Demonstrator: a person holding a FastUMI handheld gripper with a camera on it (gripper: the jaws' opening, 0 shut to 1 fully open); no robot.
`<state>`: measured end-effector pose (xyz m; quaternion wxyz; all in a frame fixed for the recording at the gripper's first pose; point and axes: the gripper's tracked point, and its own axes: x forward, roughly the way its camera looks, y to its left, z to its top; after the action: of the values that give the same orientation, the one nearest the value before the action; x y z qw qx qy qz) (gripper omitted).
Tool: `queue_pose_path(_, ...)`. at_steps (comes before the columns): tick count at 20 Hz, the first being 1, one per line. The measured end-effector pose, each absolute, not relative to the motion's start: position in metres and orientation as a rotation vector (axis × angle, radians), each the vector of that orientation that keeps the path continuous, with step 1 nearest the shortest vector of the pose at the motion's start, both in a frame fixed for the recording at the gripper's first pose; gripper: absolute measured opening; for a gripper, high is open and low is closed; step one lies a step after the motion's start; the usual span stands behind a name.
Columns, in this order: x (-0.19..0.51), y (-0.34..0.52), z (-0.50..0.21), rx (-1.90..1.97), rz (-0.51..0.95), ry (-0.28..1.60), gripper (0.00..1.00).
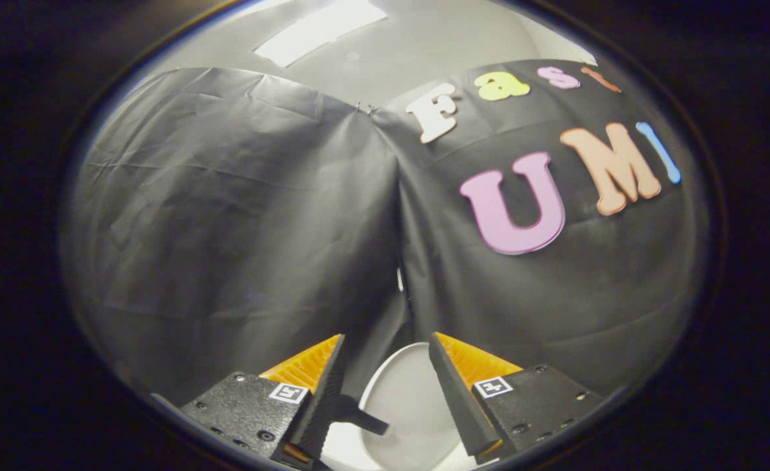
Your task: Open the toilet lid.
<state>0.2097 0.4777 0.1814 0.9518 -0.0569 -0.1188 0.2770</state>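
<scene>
A white toilet [405, 405] shows low down, below and beyond my fingers, with its rounded lid [411, 392] lying flat and closed. My gripper [386, 343] hangs above it, open, with a wide gap between the two fingers and nothing held. The lid appears through that gap. The fingers do not touch the toilet. Much of the toilet is hidden behind the gripper body.
Black cloth [241, 216] forms the booth walls behind the toilet, meeting in a fold [399, 216] straight ahead. Above the cloth is a pale ceiling with a bright light panel [319, 29].
</scene>
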Motion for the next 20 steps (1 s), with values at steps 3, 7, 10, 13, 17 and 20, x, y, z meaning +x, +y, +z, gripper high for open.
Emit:
queue_pose_path(3, 0.198, 0.434, 0.208, -0.119, 0.472, -0.299, 0.77)
queue_pose_path(7, 0.186, 0.364, 0.234, -0.145, 0.342, -0.345, 0.77)
queue_pose_path(10, 0.177, 0.302, 0.247, -0.144, 0.236, -0.373, 0.77)
queue_pose_path(13, 0.166, 0.235, 0.254, -0.132, 0.116, -0.394, 0.77)
queue_pose_path(17, 0.152, 0.149, 0.254, -0.132, -0.017, -0.402, 0.77)
queue_pose_path(20, 0.138, 0.096, 0.243, -0.142, -0.067, -0.386, 0.77)
